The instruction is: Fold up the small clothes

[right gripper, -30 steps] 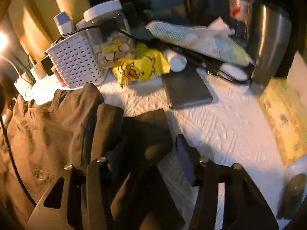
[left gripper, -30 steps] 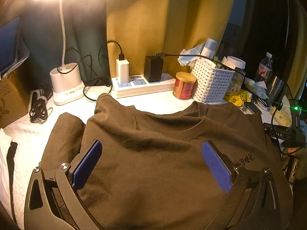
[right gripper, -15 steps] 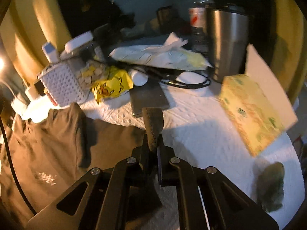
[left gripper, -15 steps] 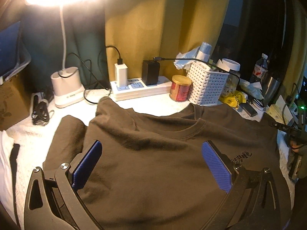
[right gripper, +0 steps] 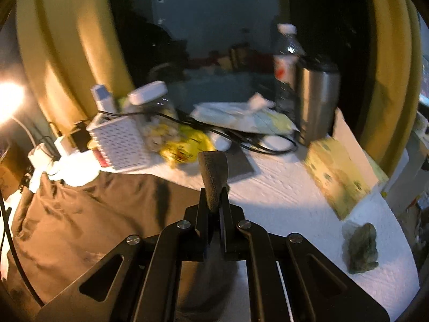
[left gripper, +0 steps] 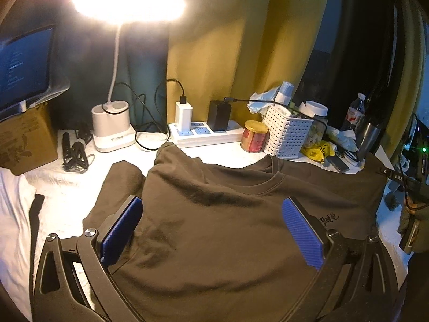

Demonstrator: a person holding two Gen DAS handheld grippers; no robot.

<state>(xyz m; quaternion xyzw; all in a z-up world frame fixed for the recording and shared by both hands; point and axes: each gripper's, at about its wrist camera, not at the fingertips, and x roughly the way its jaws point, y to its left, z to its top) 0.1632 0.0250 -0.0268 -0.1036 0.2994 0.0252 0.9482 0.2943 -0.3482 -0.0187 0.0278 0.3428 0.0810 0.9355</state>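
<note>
Yellow curtains and a bright desk lamp (left gripper: 126,2) back a cluttered worktop (right gripper: 281,198) laid with white towelling. My brown T-shirt (left gripper: 228,230) lies spread front-up across it, collar toward the power strip (left gripper: 206,134) and white basket (left gripper: 289,134).

Right hand-held gripper (right gripper: 214,187): jaws pressed together, pinching the sleeve (right gripper: 213,179); the cuff stands up above the pads. I judge the sleeve is held this way so it can be carried inward over the chest as the first fold.

Left hand-held gripper (left gripper: 214,230): blue pads (left gripper: 122,230) spread wide, hovering over the shirt body, nothing between them. I read it as waiting to steady the cloth or take the other sleeve (left gripper: 118,185), which lies flat beside the body.

Risk, as I judge it: basket, jar and steel tumbler (right gripper: 316,102) crowd the shirt's far edge.
</note>
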